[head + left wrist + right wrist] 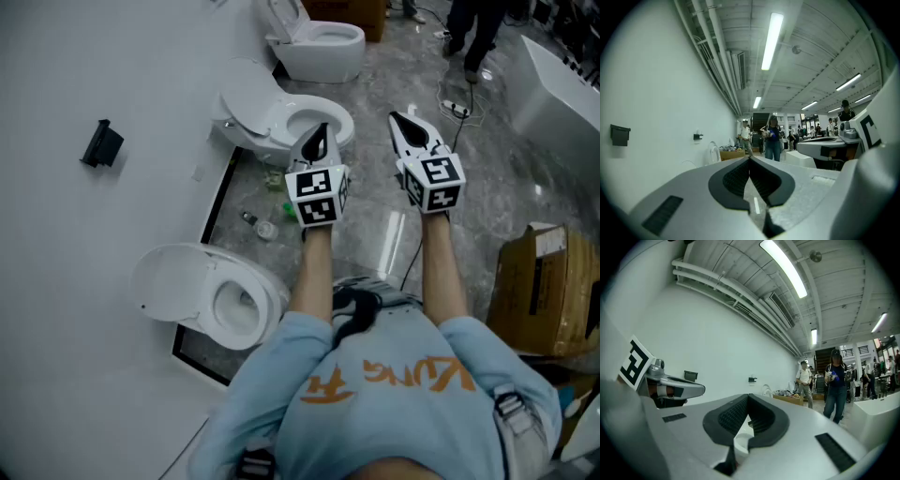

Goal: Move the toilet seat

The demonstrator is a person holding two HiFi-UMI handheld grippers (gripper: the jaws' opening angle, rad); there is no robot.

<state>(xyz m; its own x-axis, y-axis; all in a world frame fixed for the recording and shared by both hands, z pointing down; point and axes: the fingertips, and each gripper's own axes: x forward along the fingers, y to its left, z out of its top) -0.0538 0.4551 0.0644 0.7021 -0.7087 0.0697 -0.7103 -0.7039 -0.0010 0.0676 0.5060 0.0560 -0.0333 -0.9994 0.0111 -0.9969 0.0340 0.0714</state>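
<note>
Three white toilets stand along the white wall in the head view. The nearest toilet (pixel 230 305) has its lid (pixel 169 272) raised, and so does the middle toilet (pixel 314 122). The far toilet (pixel 319 42) is near the top edge. My left gripper (pixel 317 141) is shut and empty, and its tip shows over the middle toilet's bowl. To its right my right gripper (pixel 398 120) is also shut with nothing in it, over the grey floor. Both gripper views look level down the room, with the left gripper (pixel 750 159) and right gripper (pixel 748 397) closed tip to tip.
A black fixture (pixel 101 143) hangs on the wall. Small bottles (pixel 262 225) lie on the floor between the toilets. A cardboard box (pixel 548 291) stands at the right, and a cable (pixel 455 108) runs across the floor. People (pixel 834 380) stand farther down the room.
</note>
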